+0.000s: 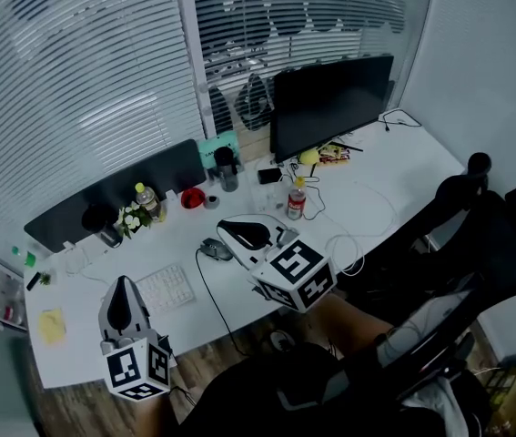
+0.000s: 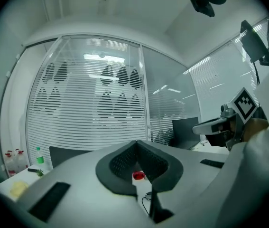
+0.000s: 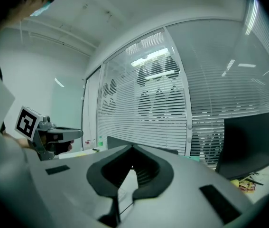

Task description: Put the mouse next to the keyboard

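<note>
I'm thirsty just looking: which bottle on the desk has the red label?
The bottle in front of the monitor; the other bottle, beside the flowers, shows no red.

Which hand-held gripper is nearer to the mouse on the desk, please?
Right. The right hand-held gripper is close beside the mouse, to its right; the left hand-held gripper is farther off, at the left end of the keyboard.
</note>
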### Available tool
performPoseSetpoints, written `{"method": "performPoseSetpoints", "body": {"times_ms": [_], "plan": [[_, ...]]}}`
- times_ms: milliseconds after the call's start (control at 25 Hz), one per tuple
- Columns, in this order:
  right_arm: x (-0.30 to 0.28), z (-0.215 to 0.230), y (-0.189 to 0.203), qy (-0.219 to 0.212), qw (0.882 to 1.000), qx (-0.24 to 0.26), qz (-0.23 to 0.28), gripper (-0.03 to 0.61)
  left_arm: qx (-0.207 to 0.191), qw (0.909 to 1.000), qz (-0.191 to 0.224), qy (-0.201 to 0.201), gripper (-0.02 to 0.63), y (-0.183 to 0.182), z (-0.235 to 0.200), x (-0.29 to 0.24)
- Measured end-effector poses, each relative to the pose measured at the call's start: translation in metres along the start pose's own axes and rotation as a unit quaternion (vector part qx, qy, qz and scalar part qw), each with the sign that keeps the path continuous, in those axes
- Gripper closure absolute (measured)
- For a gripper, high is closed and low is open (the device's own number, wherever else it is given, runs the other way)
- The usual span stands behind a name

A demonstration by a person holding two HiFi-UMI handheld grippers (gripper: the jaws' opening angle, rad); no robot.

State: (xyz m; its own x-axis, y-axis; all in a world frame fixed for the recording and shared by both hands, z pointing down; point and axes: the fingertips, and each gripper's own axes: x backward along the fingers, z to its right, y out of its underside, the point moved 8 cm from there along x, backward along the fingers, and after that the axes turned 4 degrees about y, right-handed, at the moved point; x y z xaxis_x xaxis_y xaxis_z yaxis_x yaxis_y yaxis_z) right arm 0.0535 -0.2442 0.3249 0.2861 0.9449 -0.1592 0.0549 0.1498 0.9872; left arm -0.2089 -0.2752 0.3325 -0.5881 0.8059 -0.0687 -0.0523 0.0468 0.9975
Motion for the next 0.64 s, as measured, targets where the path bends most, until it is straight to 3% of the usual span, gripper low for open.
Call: {"method": "performPoseSetpoints", "body": {"times_ms": [640], "plan": [[-0.009, 0.012, 0.002, 0.001, 1.000, 0.001, -0.005, 0.578, -0.002, 0.9995, -0.006, -0.030, 0.584, 0.003, -0.001, -0.004]]}}
